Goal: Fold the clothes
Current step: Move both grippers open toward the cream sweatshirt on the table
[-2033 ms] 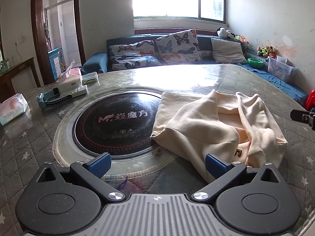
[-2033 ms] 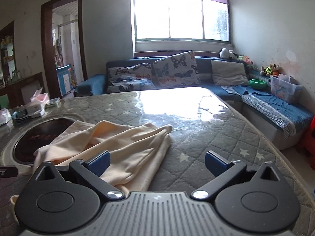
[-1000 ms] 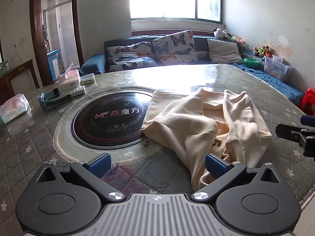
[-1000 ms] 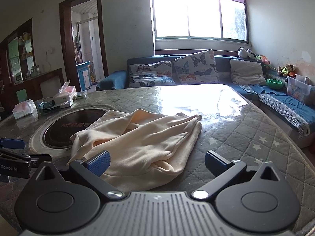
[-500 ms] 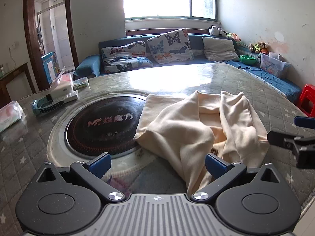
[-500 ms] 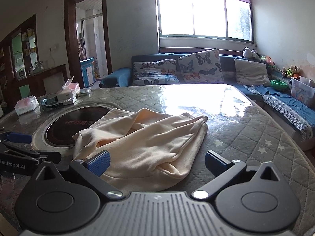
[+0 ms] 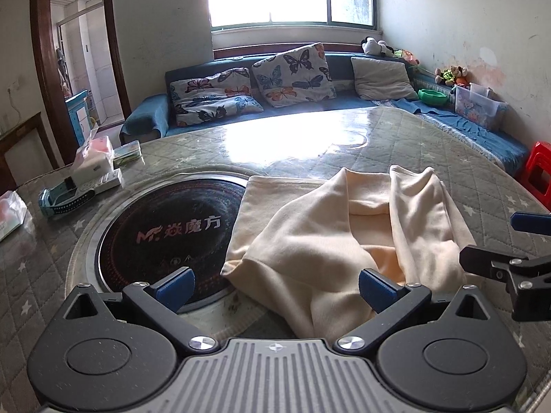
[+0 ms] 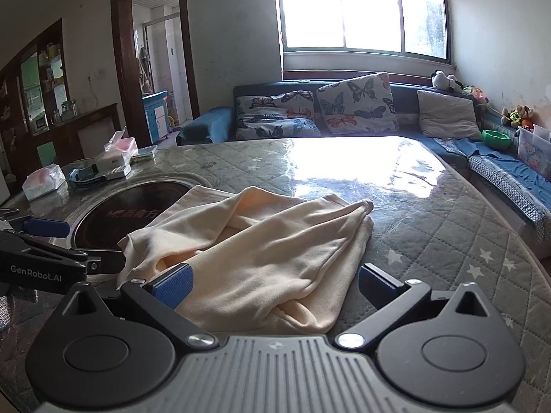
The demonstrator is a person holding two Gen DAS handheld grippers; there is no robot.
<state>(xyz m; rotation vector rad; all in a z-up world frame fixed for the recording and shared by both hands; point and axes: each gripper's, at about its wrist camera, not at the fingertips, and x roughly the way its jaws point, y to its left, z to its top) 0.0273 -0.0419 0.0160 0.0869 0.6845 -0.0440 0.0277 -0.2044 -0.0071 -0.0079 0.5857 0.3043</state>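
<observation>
A crumpled cream garment (image 7: 344, 234) lies in a heap on the quilted table, its left edge over the rim of the black cooktop. My left gripper (image 7: 275, 287) is open just short of the garment's near left edge, with nothing between its blue pads. My right gripper (image 8: 273, 282) is also open, and the near right part of the garment (image 8: 261, 247) lies between and just ahead of its fingers. Each gripper shows in the other's view: the right one (image 7: 509, 265) at the right edge, the left one (image 8: 44, 251) at the left edge.
A round black cooktop (image 7: 165, 230) is set into the table (image 7: 396, 130) left of the garment. A tissue box (image 7: 93, 161), a blue gadget (image 7: 65, 196) and a tissue pack (image 8: 43, 180) sit at the far left. A sofa with butterfly cushions (image 7: 292, 72) stands behind, a red stool (image 7: 537, 172) at the right.
Both grippers have closed in on the garment's near edge, and the right one has swung left to face it. The garment's shape is unchanged. Both grippers stayed open.
</observation>
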